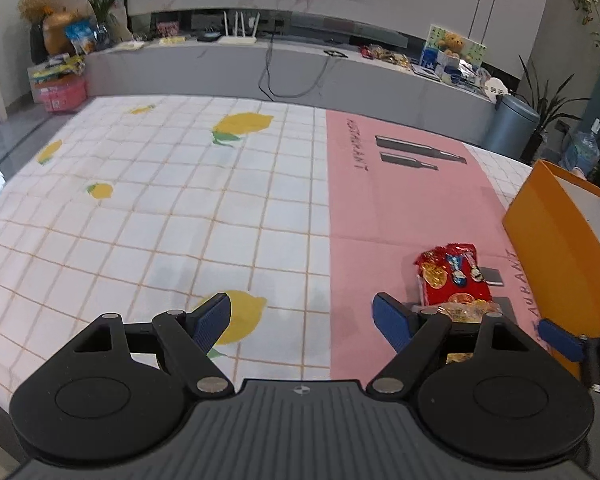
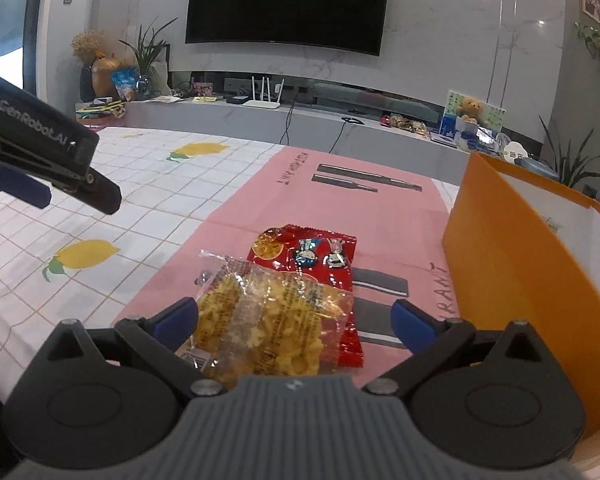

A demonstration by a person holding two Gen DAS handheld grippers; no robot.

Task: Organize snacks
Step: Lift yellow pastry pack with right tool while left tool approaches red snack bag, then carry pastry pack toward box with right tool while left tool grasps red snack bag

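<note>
A clear packet of yellow snacks (image 2: pixel 268 320) lies on the pink mat (image 2: pixel 340 208), overlapping a red snack packet (image 2: pixel 312 256). My right gripper (image 2: pixel 296 316) is open, its blue pads on either side of the yellow packet, not closed on it. An orange box (image 2: pixel 512 272) stands open just to the right. In the left wrist view my left gripper (image 1: pixel 302 318) is open and empty above the tablecloth, left of the red packet (image 1: pixel 454 276). The yellow packet (image 1: pixel 460 312) is mostly hidden behind my left gripper's right finger. The orange box (image 1: pixel 556 248) shows at the right.
A lemon-print checked tablecloth (image 1: pixel 160 200) covers the table. The right gripper's pad (image 1: pixel 560 338) shows at the right edge of the left view; the left gripper's body (image 2: pixel 48 160) shows at the left of the right view. A TV bench with clutter stands beyond.
</note>
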